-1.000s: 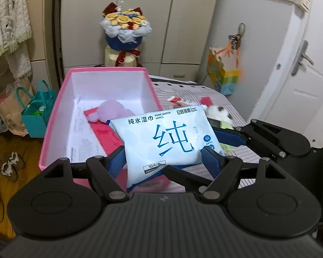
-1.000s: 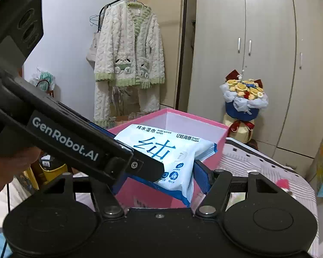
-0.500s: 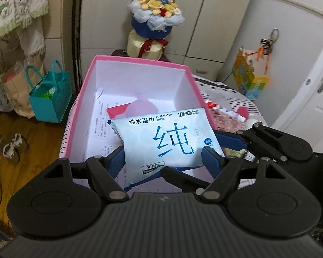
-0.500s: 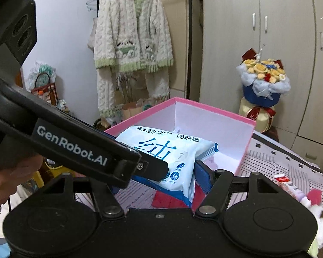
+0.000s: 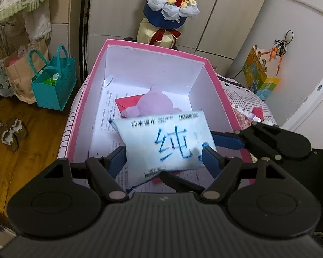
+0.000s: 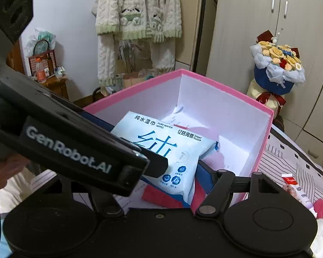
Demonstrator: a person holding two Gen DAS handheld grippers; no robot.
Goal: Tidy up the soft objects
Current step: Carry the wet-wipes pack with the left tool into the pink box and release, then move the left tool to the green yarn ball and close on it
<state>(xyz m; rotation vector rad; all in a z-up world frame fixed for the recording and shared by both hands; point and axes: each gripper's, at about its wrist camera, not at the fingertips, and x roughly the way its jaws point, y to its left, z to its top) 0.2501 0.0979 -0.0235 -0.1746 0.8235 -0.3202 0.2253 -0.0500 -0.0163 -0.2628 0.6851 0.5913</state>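
Wet-wipes pack (image 5: 164, 140) clamped between pads of left gripper (image 5: 163, 157), held over interior of pink box (image 5: 152, 48). Right gripper (image 6: 178, 172) grasps same pack from 3 o'clock side. Purple plush (image 5: 155, 105) lies in box at 12 o'clock of pack, on red envelope (image 5: 127, 103).

Both views sit just behind their own fingers, tilted down and close over the pink box (image 5: 152, 46). The left wrist view faces the wardrobe and a bouquet (image 5: 170, 2); the right wrist view looks from the box's other side toward a hanging cardigan (image 6: 137, 10). They share the box and the wipes pack (image 6: 161, 148) (and the bouquet too).
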